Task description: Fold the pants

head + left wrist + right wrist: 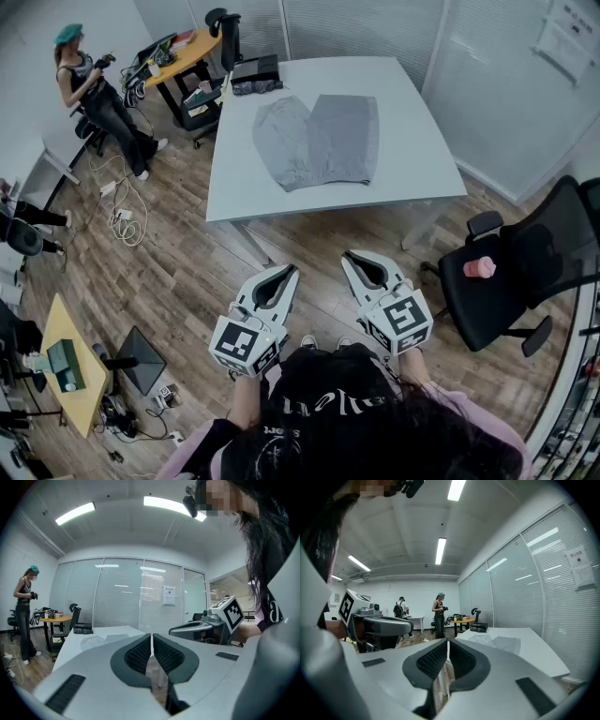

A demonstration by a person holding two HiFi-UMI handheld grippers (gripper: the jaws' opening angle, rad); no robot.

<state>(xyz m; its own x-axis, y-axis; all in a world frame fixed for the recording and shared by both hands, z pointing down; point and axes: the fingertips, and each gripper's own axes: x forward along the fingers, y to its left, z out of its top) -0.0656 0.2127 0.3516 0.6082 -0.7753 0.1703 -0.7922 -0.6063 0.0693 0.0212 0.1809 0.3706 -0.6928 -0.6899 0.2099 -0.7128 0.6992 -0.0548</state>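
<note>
Grey pants (319,139) lie spread flat on the white table (412,159), legs side by side; they appear far off as grey pants (96,641) in the left gripper view and grey pants (499,642) in the right gripper view. My left gripper (292,271) and right gripper (349,256) hover side by side over the wooden floor, well short of the table's near edge. Both are shut with nothing between the jaws. The left gripper (151,637) and right gripper (447,641) show their pads pressed together.
A black office chair (520,272) with a pink object (479,267) on its seat stands right of me. A dark folded item (255,77) sits at the table's far left corner. A person (98,89) stands by an orange desk (187,56) at far left, cables on the floor.
</note>
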